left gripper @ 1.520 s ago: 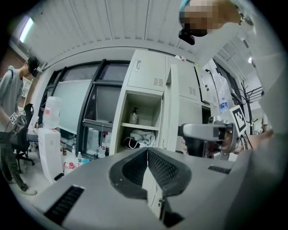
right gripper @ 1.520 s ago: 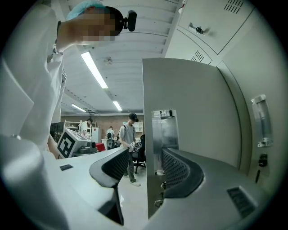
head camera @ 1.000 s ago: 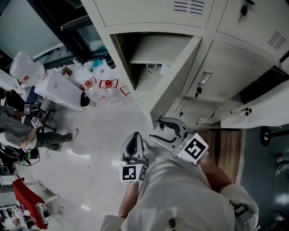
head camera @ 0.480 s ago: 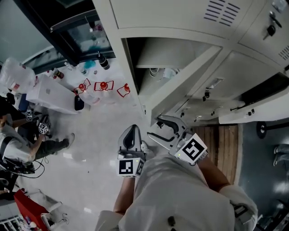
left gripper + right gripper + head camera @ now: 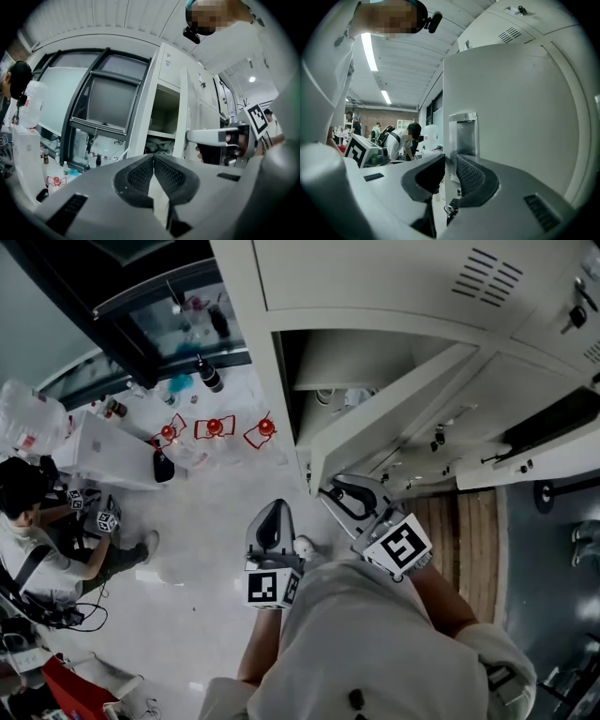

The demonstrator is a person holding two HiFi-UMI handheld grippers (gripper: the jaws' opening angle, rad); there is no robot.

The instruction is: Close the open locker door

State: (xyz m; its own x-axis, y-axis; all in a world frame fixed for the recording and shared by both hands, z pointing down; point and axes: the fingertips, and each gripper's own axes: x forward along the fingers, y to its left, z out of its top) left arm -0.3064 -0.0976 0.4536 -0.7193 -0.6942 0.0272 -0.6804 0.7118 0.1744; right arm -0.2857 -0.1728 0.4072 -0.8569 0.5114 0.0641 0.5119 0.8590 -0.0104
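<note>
Right gripper view: fingers (image 5: 476, 180) just closed, pinching locker door (image 5: 511, 108); left fingers (image 5: 140, 176) pressed together.

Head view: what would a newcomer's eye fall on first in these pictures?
First, the open locker door, which swings out from the pale locker bank in the middle of the head view. Next, the right claw at that door's free edge: it has just been closing, with the edge between its jaws. The left claw is shut and empty beside it.
</note>
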